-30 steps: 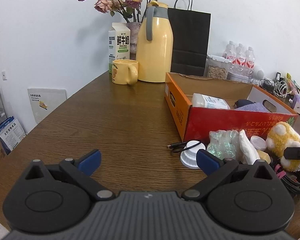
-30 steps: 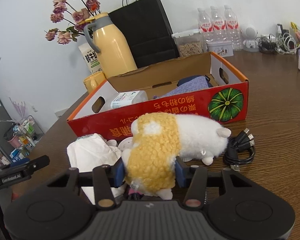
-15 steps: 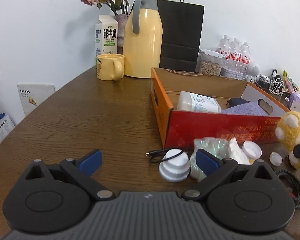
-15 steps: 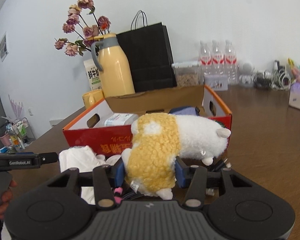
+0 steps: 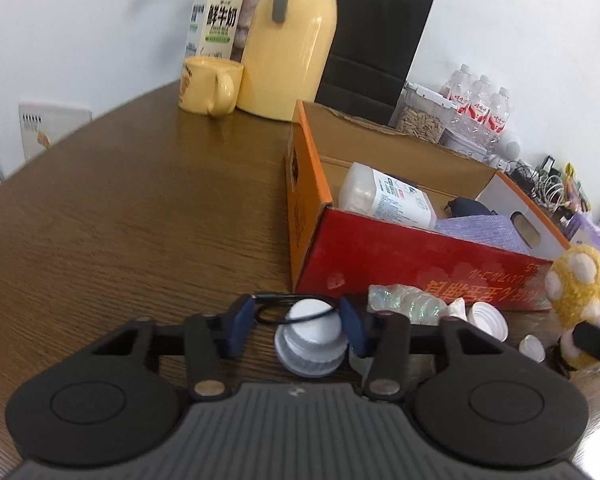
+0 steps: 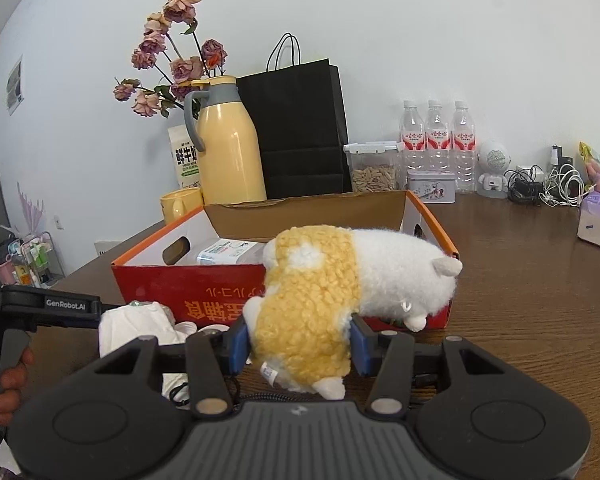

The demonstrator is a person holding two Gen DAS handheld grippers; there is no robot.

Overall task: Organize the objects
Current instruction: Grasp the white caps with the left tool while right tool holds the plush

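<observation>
Right wrist view: right gripper point(image 6: 298, 340) clamps a yellow-and-white plush toy point(image 6: 340, 300) before the red box point(image 6: 220, 284) holding a white bottle point(image 6: 228, 251), while the left gripper point(image 5: 296, 326), jaws just closing, brackets a white cap point(image 5: 310, 338) with its left pad still clear of it.

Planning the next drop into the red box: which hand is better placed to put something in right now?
Right. The right gripper is shut on the plush toy, raised near the red box. The left gripper has just been closing around the white cap, apparently without gripping.
</observation>
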